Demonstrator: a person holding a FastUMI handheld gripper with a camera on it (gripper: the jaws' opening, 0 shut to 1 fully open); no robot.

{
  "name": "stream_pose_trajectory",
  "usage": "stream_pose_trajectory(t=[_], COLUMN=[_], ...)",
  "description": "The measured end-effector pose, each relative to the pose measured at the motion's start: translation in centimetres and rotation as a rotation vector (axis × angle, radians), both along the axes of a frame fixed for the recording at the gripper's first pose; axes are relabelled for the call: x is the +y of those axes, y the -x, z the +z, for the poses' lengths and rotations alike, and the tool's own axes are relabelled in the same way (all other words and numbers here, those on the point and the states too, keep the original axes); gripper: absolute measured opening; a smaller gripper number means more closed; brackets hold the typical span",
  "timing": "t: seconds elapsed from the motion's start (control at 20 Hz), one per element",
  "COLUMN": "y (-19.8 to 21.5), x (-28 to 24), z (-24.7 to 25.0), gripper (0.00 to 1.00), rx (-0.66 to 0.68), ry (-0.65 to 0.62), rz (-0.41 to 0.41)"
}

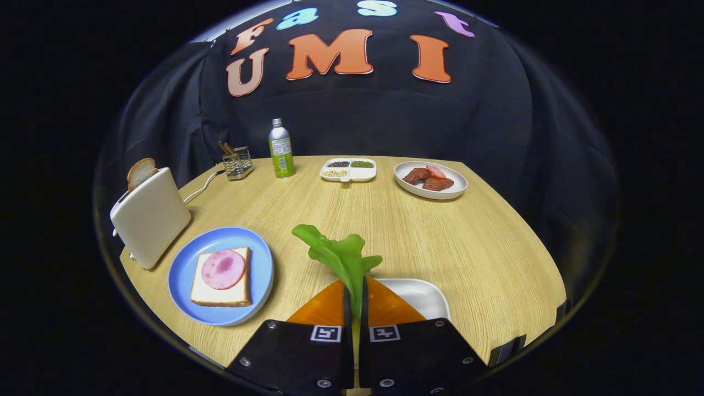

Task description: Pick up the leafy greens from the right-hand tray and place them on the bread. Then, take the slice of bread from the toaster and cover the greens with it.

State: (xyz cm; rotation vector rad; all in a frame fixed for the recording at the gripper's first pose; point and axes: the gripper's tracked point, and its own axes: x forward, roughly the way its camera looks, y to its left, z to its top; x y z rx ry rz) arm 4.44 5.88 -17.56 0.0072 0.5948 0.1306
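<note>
Already pinched by its stem between the closed fingers [355, 319], the leafy greens [340, 254] stand up above the white tray [426, 294], while their target, the ham-topped bread [221, 278] on the blue plate [258, 258], lies low to the fingers' left.

Your gripper [355, 308] sits at bottom centre, fingers closed on the leafy greens [340, 254], which rise just ahead of them. Under and right of the fingers lies the tray [423, 294]. At lower left, the plate [264, 275] carries the bread [220, 294], with a ham slice [223, 269] on it. Left of the plate stands the toaster [151, 217], a bread slice [141, 171] in its slot. Along the table's [467, 247] far edge, left to right: rack [237, 163], bottle [281, 149], divided dish [348, 170], meat plate [430, 180].
</note>
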Motion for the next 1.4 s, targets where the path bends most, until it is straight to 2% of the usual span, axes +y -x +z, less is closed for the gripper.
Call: stream_pose_trajectory(t=[0.75, 1.4], y=[0.2, 0.6], x=[10.2, 17.4], z=[3.0, 1.9], gripper=[0.04, 0.04], rx=[-0.030, 0.001], ry=[-0.048, -0.087], rz=[0.145, 0.244])
